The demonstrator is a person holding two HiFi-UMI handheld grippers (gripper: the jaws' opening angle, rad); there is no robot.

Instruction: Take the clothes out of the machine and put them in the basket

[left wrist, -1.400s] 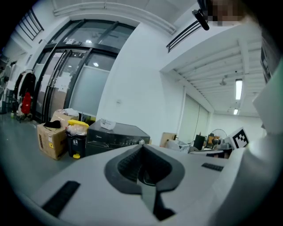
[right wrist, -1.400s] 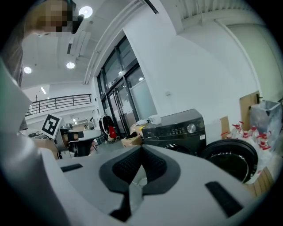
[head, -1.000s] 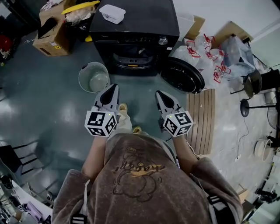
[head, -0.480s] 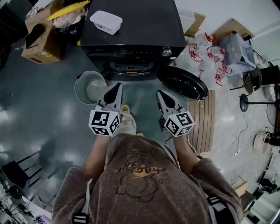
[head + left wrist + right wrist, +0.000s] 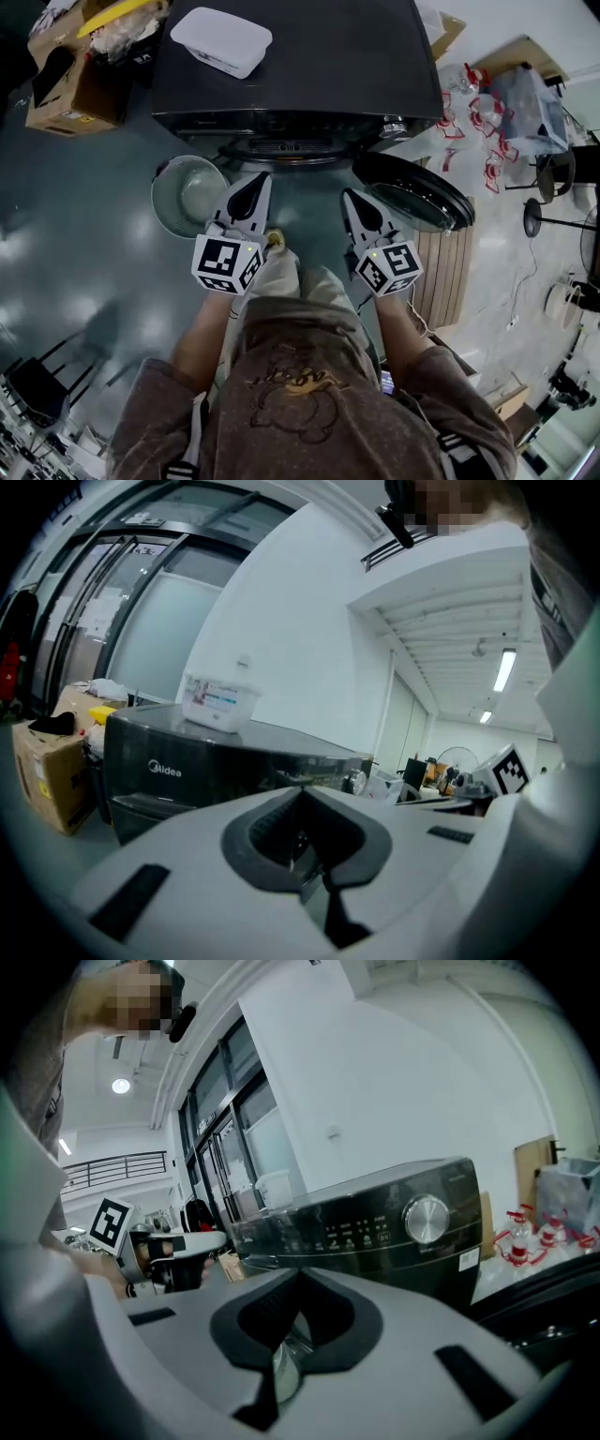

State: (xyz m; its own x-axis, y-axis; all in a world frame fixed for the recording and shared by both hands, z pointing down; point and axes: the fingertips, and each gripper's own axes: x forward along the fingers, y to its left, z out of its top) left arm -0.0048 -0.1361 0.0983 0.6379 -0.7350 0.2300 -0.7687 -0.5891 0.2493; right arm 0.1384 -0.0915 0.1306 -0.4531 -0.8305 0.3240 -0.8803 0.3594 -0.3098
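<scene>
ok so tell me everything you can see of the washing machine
The washing machine is a glossy black front-loader, Midea-branded, standing on the floor. Its control panel carries a silver dial at the right end. The round door hangs swung open to the right. A white plastic tub rests on top.
</scene>
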